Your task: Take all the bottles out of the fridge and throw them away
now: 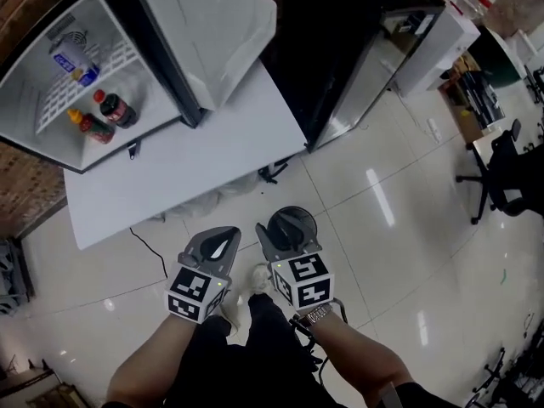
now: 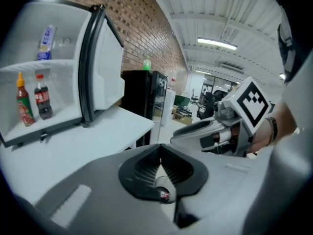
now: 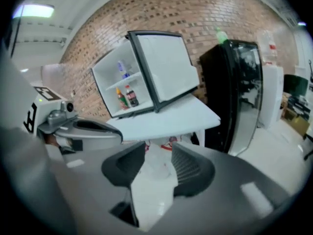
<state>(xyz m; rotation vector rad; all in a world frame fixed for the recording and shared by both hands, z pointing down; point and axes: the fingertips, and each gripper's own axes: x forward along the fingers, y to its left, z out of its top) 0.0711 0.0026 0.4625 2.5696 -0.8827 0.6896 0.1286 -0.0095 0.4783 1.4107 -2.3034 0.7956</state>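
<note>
The small white fridge [image 1: 34,138] stands open on a white table [image 1: 195,160] at the upper left. Its top shelf holds a clear bottle with a blue label [image 1: 72,59]. Below it stand a cola bottle [image 1: 115,109] and a red sauce bottle with a yellow cap [image 1: 89,127]. Both grippers hang low over the floor, well short of the table. My left gripper [image 1: 223,236] [image 2: 159,155] is shut, its tips meeting on nothing. My right gripper [image 1: 291,218] [image 3: 159,155] is open, with only floor showing in the gap. The three bottles also show in the left gripper view [image 2: 43,97] and small in the right gripper view [image 3: 128,96].
The fridge door [image 1: 212,24] swings out over the table's right part. A tall black fridge [image 1: 340,49] stands right of the table. A crumpled plastic bag [image 1: 229,187] and a cable lie under the table's front edge. An office chair [image 1: 510,172] is at the far right.
</note>
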